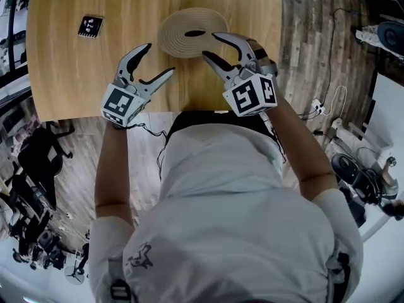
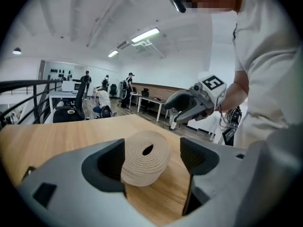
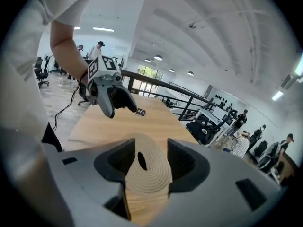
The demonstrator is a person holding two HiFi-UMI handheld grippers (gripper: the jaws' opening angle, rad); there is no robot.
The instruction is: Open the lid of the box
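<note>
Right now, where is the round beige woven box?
In the head view the round beige woven box sits on the wooden table, just ahead of the left gripper and right gripper.

Box on table, marker card left

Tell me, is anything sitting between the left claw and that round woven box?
Nothing. In the head view, only bare wooden table separates the open left claw from the woven box. The left gripper view shows the same bare wood.
</note>
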